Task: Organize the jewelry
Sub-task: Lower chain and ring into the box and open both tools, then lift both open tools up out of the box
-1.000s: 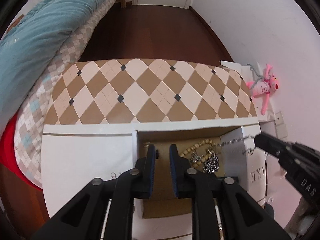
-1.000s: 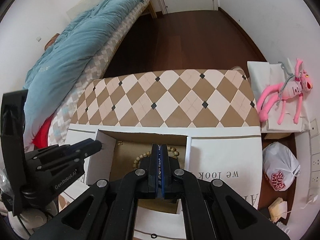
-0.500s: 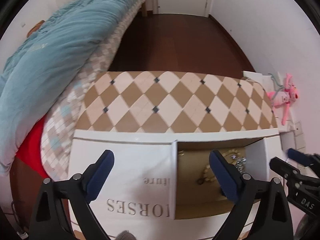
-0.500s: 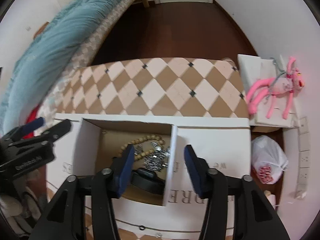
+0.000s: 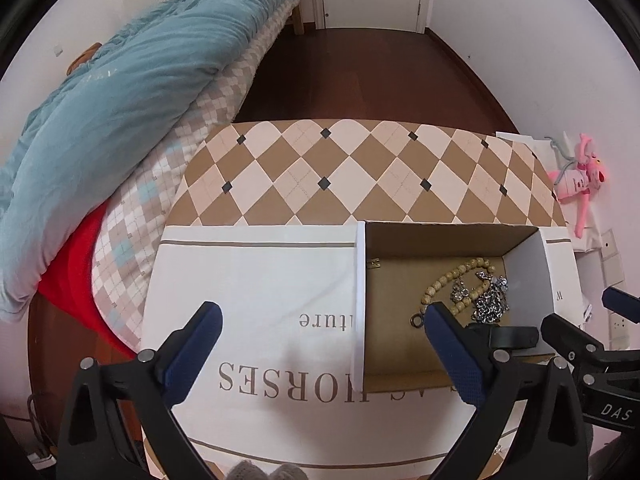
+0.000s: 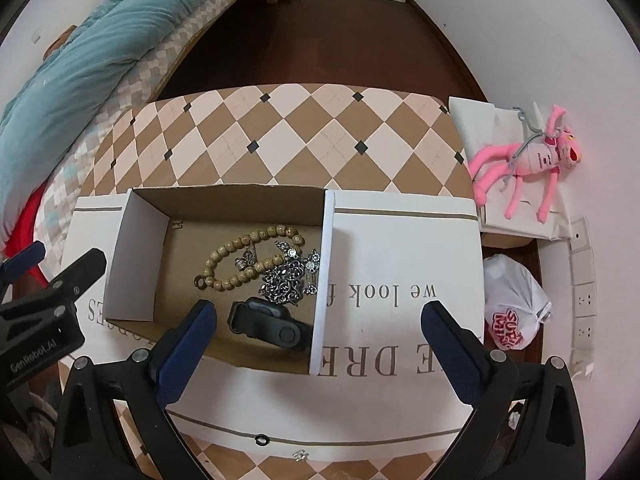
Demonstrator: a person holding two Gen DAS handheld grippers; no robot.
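L wrist view: left gripper (image 5: pixel 322 320) fingers wide apart, nothing btwn, over white printed box lid (image 5: pixel 256 304) at frame centre. Open brown cardboard box (image 5: pixel 448 236) centre-right holds wooden bead bracelet (image 5: pixel 450 280) + tangled silver chain jewelry (image 5: pixel 490 300).

R wrist view: right gripper (image 6: pixel 318 320) jaws opening, wide apart, empty, lower frame. Bracelet (image 6: pixel 240 260), silver jewelry (image 6: pixel 286 278), black clip-like object (image 6: pixel 268 322) inside box (image 6: pixel 240 196), centre-left. Small black ring (image 6: pixel 260 439) + silver bit (image 6: pixel 301 455) on lid edge, bottom centre.

Soft, even daylight, no hard shadows; source can't be placed. White walls (image 5: pixel 520 40) wash out pale pink toward the rim. Dark floor (image 6: pixel 320 40) carries a dull sheen. Box (image 6: pixel 248 208) interior shaded on its near walls. Heavy fisheye bending at edges, black vignette corners. Both views sharp, no motion blur.
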